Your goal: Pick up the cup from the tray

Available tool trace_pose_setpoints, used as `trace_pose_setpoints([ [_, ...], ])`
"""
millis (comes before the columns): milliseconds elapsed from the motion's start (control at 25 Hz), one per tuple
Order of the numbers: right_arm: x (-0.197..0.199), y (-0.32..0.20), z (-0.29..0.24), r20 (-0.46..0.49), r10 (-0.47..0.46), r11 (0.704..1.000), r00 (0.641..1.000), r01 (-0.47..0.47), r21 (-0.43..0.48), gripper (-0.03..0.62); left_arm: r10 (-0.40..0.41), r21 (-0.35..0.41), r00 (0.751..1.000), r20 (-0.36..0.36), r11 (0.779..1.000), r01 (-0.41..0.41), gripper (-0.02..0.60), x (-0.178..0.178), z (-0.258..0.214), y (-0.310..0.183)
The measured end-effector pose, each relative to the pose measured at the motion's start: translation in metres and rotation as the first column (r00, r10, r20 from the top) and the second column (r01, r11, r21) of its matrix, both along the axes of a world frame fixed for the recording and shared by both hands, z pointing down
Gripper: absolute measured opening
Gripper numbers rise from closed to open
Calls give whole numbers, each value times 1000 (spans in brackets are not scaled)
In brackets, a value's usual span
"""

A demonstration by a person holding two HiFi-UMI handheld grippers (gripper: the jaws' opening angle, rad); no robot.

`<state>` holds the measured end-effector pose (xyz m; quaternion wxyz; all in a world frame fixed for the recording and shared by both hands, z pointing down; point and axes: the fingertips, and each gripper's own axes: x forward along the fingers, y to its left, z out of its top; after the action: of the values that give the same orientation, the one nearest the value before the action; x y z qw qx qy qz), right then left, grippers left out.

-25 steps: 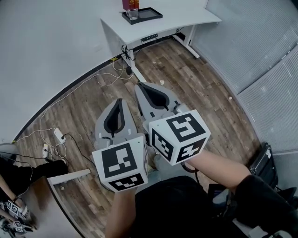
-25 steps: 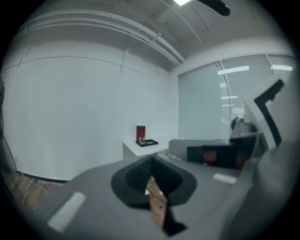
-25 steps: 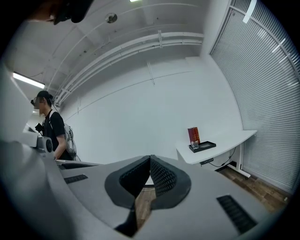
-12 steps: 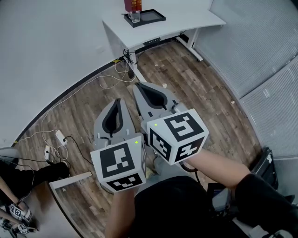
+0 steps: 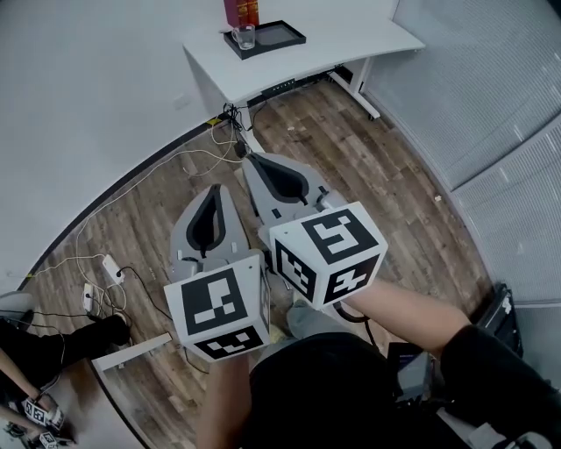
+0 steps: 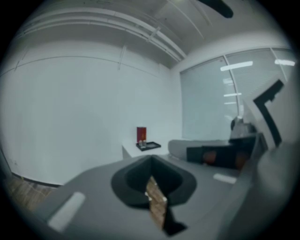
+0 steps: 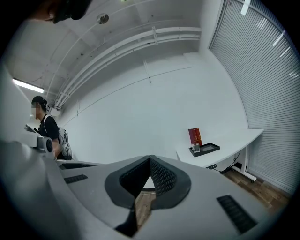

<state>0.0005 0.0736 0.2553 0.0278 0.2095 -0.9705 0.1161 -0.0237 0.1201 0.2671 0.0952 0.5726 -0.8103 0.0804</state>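
A clear glass cup [image 5: 244,36] stands at the left end of a black tray [image 5: 273,35] on a white desk [image 5: 351,39] far ahead, with a red box [image 5: 241,10] behind it. In the head view my left gripper [image 5: 216,188] and right gripper [image 5: 248,159] are held side by side above the wood floor, well short of the desk. Both are shut with nothing between the jaws. The left gripper view shows the cup [image 6: 142,144] and tray [image 6: 152,146] small beyond the gripper [image 6: 151,158]. In the right gripper view the cup [image 7: 196,148] and tray [image 7: 209,149] lie right of the gripper [image 7: 150,157].
Cables and a power strip [image 5: 111,267] lie on the floor along the white wall at left. Window blinds [image 5: 500,105] line the right side. A black bag [image 5: 495,307] sits at lower right. A person [image 7: 47,127] stands at the left of the right gripper view.
Both grippers have moved forward together toward the desk, staying shut and side by side. The floor beneath them has shifted in the head view.
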Motion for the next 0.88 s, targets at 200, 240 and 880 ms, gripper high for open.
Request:
trace_pose_setpoints([
  [200, -4, -25, 2, -1, -13, 1000, 1000, 13, 5, 12, -6, -5, 1000, 13, 1000, 6, 3, -4, -1, -27],
  [240, -5, -30, 1, 3, -14, 1000, 1000, 14, 11, 12, -8, -3, 1000, 17, 1000, 8, 3, -6, -2, -32],
  [880, 7, -67, -5, 31, -4, 999, 1000, 3, 34, 12, 2, 8, 999, 54, 1000, -3, 3, 5, -9, -70],
])
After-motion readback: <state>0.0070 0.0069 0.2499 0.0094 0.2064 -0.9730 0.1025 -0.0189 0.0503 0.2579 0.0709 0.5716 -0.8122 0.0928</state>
